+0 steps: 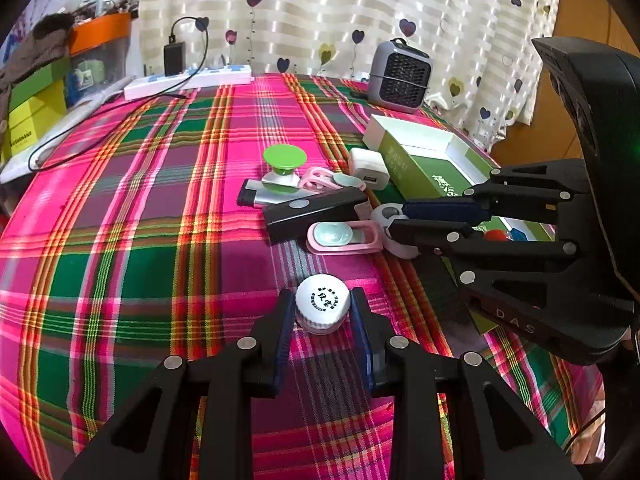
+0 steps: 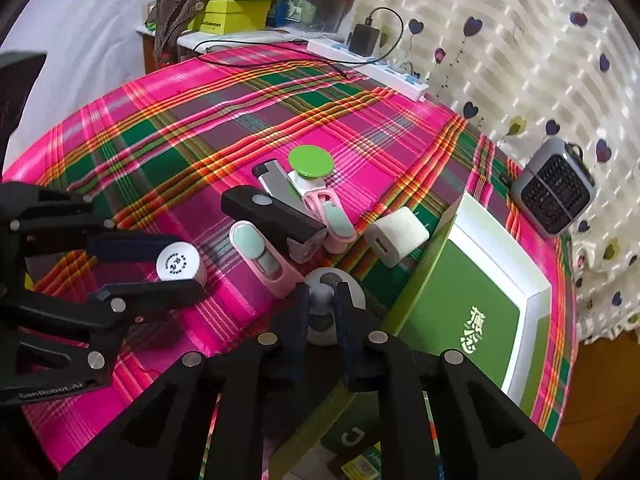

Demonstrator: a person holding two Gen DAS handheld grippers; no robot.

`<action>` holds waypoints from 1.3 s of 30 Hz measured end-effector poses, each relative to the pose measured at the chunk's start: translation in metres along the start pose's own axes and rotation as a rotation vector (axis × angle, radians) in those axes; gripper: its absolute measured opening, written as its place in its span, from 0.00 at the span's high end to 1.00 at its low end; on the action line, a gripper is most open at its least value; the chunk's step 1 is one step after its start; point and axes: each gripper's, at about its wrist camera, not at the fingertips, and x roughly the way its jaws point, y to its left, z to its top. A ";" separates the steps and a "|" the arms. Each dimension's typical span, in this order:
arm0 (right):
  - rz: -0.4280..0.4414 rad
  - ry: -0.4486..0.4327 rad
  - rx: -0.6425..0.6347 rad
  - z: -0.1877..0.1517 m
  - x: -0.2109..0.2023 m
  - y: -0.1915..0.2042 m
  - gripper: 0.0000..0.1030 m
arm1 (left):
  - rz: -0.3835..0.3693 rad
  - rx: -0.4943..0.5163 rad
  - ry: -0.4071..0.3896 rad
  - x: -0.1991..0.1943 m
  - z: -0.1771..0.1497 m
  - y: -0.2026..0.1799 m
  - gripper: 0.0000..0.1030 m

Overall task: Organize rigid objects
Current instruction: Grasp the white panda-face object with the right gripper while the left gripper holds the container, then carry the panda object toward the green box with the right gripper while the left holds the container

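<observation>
My left claw clamps the white cap on the tabletop. My right claw pinches the grey-white disc, at two o'clock of the cap, beside the green box.

I see my right gripper clamped on a round grey-and-white gadget — just beside a pink clip and the green box. My left gripper grips a white bottle cap over the plaid tablecloth.
</observation>
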 end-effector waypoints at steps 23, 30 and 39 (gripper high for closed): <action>-0.045 0.049 -0.082 0.001 0.009 0.006 0.74 | -0.016 -0.005 0.012 0.003 0.000 0.001 0.74; -0.023 0.013 -0.033 -0.004 0.000 0.003 0.74 | -0.006 0.004 -0.013 -0.003 0.000 0.000 0.74; 0.039 -0.109 0.058 -0.018 -0.035 0.007 0.74 | -0.020 0.013 -0.062 -0.019 -0.003 -0.009 0.74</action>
